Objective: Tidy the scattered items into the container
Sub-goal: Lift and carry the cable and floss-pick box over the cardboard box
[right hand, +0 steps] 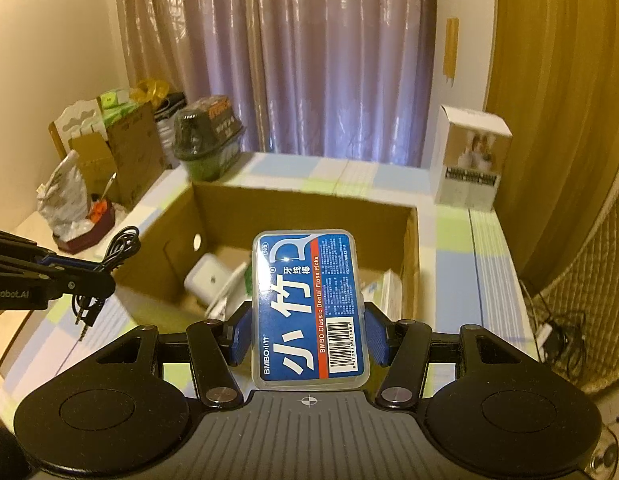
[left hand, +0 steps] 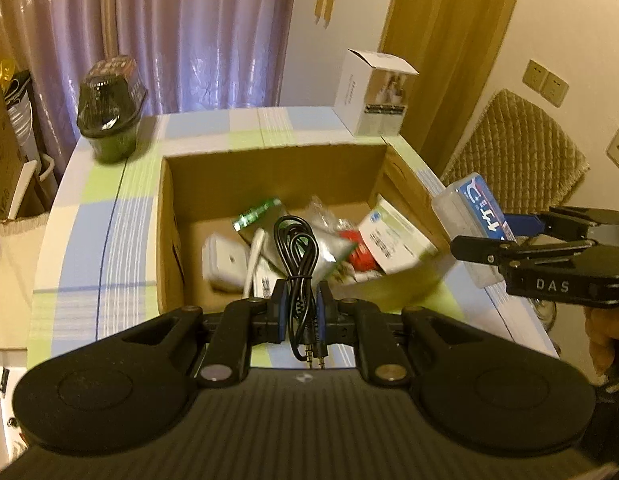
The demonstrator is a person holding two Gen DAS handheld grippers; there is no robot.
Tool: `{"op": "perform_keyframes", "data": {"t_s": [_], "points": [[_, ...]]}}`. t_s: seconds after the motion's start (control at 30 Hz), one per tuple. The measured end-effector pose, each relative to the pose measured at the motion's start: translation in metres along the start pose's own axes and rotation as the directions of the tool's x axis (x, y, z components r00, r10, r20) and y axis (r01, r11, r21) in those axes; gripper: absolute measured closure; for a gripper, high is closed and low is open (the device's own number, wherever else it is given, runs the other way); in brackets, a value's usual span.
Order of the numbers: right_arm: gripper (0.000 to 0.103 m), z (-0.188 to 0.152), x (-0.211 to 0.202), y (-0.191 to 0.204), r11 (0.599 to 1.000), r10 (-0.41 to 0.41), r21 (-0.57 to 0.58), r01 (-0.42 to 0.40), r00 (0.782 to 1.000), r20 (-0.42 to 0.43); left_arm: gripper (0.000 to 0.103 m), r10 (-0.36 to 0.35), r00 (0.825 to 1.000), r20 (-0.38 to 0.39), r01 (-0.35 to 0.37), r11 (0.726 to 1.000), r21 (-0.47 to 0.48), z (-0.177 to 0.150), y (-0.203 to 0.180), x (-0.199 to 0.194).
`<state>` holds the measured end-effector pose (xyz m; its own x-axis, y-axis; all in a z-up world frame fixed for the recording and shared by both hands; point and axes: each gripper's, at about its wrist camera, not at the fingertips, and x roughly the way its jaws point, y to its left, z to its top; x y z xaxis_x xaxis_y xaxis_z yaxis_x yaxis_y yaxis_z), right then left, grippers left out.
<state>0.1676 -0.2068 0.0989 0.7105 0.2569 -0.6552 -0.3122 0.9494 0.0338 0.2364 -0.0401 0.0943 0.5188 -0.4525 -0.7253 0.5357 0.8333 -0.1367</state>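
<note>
Left gripper (left hand: pixel 300 306) clamped on a coiled black audio cable (left hand: pixel 299 256), right gripper (right hand: pixel 308 334) clamped on a blue-labelled floss pick case (right hand: pixel 308 308), open cardboard box (right hand: pixel 305 202) just ahead of both jaws, small items inside, green cup (left hand: pixel 109 110) and white carton (left hand: pixel 375 94) beyond.

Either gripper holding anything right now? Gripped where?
Both. Left gripper pinches the coiled black cable at its bundled middle, plugs hanging below. Right gripper clamps the floss pick box across its long sides, near the lower half.
</note>
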Motion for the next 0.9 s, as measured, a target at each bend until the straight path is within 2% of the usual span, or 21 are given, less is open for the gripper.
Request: {"op": "perform_keyframes", "data": {"t_s": [0.27, 0.6, 0.9], "points": [[0.044, 0.02, 0.034, -0.005, 1.0, 0.011, 0.009, -0.011, 1.0, -0.009, 0.093, 0.031, 0.999, -0.014, -0.031, 1.0, 0.005, 0.03, 0.017, 0.033], [0.044, 0.028, 0.061, -0.011, 1.0, 0.016, 0.013, -0.016, 1.0, -0.026, 0.093, 0.035, 0.998, -0.057, -0.035, 0.999, 0.003, 0.033, 0.028, 0.066], [0.044, 0.032, 0.075, -0.014, 1.0, 0.011, 0.015, -0.011, 0.999, -0.03, 0.093, 0.036, 0.997, -0.074, -0.036, 0.999, 0.001, 0.032, 0.033, 0.081]]}}
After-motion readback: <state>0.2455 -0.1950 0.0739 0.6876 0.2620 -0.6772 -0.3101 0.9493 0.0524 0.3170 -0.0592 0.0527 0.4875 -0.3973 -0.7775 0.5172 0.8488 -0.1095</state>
